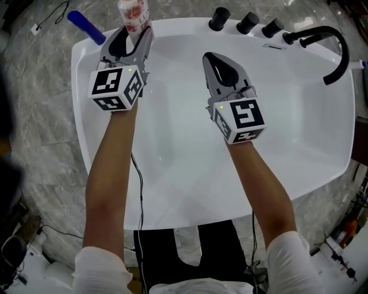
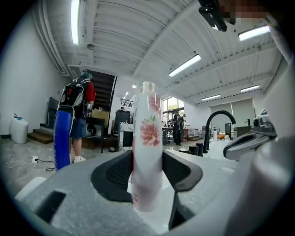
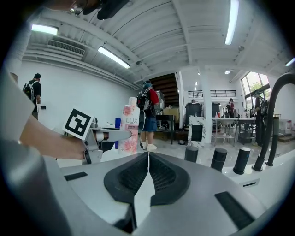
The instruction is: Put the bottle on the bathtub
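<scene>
On my head view the bottle [image 1: 133, 14] runs off the frame at eleven o'clock, cap unseen. The left tongs [image 1: 137, 35] hide its lower half and one end of the blue container [image 1: 86, 26].

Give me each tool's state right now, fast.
Left tool: closed on the LUX bottle, which stands upright between the pads.
Right tool: closed, nothing in it.
</scene>
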{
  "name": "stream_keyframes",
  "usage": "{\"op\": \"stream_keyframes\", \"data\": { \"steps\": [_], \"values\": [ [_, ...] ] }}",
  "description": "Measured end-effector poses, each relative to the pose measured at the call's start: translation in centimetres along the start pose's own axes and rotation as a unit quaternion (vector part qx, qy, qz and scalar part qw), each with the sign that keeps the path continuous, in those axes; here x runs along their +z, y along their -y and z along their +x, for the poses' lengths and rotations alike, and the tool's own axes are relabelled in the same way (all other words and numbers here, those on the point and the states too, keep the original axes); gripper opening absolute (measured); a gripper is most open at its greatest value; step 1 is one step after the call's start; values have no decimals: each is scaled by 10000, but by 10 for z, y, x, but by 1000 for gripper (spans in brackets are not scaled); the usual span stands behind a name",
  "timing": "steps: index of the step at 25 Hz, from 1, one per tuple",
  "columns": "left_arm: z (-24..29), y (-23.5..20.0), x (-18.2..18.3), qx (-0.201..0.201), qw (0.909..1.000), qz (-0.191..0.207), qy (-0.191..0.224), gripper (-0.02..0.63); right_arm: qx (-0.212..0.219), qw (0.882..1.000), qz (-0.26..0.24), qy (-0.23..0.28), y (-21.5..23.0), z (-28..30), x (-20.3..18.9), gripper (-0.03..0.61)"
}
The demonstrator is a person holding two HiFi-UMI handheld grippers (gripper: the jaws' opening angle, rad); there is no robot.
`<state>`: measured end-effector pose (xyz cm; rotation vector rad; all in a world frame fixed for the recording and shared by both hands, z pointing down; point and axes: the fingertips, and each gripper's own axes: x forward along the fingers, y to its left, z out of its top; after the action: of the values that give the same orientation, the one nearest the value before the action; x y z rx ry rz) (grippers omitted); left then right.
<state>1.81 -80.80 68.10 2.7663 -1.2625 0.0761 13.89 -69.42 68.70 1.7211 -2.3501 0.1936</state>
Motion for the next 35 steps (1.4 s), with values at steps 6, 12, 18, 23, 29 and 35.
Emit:
{"op": "stream_keyframes", "data": {
  "steps": [6,12,18,23,29,35],
  "values": [
    [26,-9,-9,70,10000,-12,42,206,-41,9997,-257,-36,1,4,-14,17],
    [46,-22,-15,217,9993,-250,143,206,-100,9998,-143,9,-3,17,-24,17],
    [59,-32,-16,279,9994,-67,178,206,-110,9998,-170,49,-3,21,-27,17],
    [64,-32,-27,256,9996,43,124,206,-146,9996,-222,70,4,19,-29,17],
    [62,-30,-32,166,9994,47,300,206,-250,9993,-204,180,7,18,-26,17],
    [60,-28,-34,71,9992,145,376,207,-310,9992,-103,221,6,17,-30,17]
  ]
}}
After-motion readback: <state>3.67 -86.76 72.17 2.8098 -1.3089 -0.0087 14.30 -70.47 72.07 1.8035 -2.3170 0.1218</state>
